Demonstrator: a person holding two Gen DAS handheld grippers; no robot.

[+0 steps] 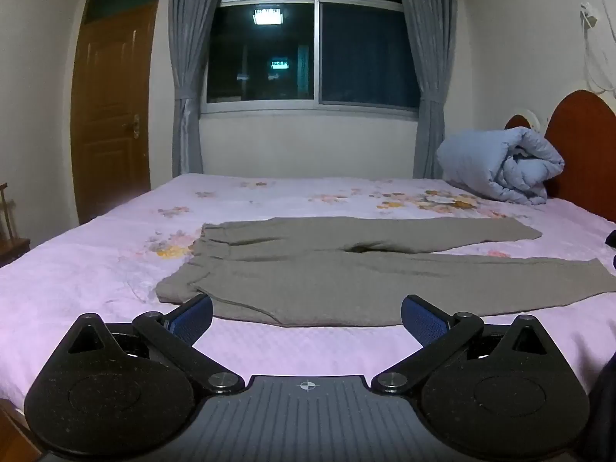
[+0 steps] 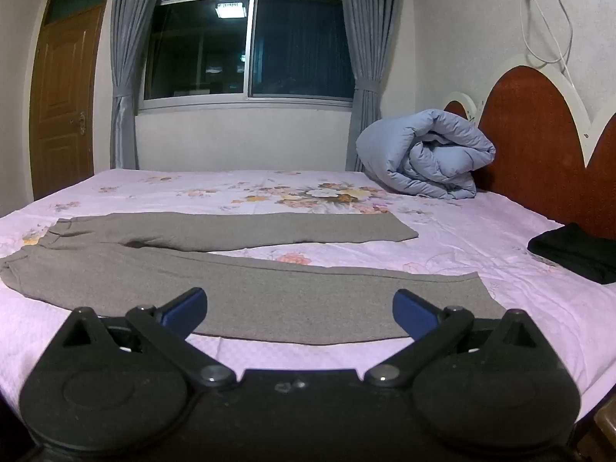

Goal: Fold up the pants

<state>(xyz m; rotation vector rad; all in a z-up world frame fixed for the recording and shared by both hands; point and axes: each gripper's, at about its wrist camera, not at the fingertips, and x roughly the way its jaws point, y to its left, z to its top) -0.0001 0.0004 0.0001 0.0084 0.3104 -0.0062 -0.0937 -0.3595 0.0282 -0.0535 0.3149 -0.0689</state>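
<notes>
Grey pants (image 1: pixel 315 277) lie spread flat on the pink floral bed sheet (image 1: pixel 96 261), waistband to the left and both legs running right, slightly apart. My left gripper (image 1: pixel 307 313) is open and empty, just in front of the near edge of the pants by the waist end. In the right wrist view the pants (image 2: pixel 246 292) lie the same way. My right gripper (image 2: pixel 299 310) is open and empty, over the near edge of the near leg, toward its hem.
A rolled light-blue duvet (image 2: pixel 423 154) lies at the far right by the red headboard (image 2: pixel 539 146). A folded black garment (image 2: pixel 573 252) lies on the sheet (image 2: pixel 462 238) at the right. A window with grey curtains and a wooden door (image 1: pixel 111 115) stand beyond the bed.
</notes>
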